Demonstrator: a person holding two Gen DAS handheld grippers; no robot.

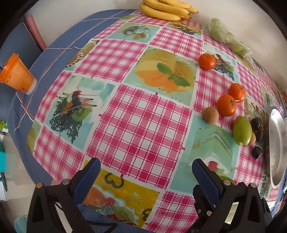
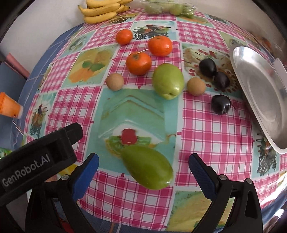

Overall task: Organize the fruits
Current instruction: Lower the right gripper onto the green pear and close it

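Left wrist view: the left gripper is spread wide and empty above the checked tablecloth. Oranges, a green fruit and a steel tray sit at right, bananas by the wall.

Right wrist view: the right gripper gapes, empty, with a green mango lying between its fingers, untouched. An orange cup stands far left.

Both views are bright under soft, even daylight, with only faint shadows beneath the fruit. Strong fisheye distortion bulges the tablecloth and darkens the corners. The metal tray shows pale glare, and the nearest green fruit looks slightly blurred.
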